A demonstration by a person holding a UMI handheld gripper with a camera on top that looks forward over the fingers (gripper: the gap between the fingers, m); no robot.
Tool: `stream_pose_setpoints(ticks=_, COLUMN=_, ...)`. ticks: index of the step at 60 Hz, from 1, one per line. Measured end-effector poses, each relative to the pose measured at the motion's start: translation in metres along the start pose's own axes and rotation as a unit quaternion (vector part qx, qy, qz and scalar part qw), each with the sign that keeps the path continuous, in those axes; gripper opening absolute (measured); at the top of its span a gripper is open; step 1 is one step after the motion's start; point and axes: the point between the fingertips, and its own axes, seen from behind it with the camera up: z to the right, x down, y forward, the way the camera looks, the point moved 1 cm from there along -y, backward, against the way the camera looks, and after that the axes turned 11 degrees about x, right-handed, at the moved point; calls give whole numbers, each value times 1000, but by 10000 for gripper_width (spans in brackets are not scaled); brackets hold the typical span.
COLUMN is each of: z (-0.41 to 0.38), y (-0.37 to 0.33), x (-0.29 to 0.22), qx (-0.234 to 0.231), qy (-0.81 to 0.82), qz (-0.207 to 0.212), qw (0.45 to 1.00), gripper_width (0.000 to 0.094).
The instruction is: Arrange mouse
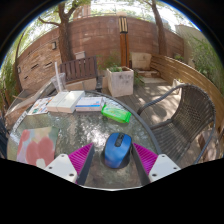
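Mouse (118, 150) between claw (113, 158) fingers, gaps either side, glass table (90, 125)

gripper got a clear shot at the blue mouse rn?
Probably yes: the blue mouse lies on the glass table between the open gripper fingers, a gap each side, nothing blocking.

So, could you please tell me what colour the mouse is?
Blue; the mouse sits between the open gripper's fingers in the gripper view.
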Motion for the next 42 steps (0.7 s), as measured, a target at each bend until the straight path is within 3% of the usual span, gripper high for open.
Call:
stream_pose_setpoints(ticks=9, z=2, y=11, x=-5, qx=30, qy=-28, qz=7, qw=999, gripper_width=520)
stream_pose_setpoints(ticks=21, z=4, y=6, x=-4, qx=45, qy=-40, qz=4, qw=998, gripper_width=379)
stream_pose_setpoints(ticks=28, z=15, y=-7, x=-11, qx=68, qy=-38, qz=10, qw=997, gripper_width=353)
stream_pose_setpoints(ticks=32, z=20, y=-27, x=-31, qx=76, qy=-26, qz=28, qw=996, gripper_width=352)
stream_pose_setpoints(ticks=42, z=-11, y=-118, x=-149, qx=56, qy=24, qz=149, qw=987, gripper_width=352)
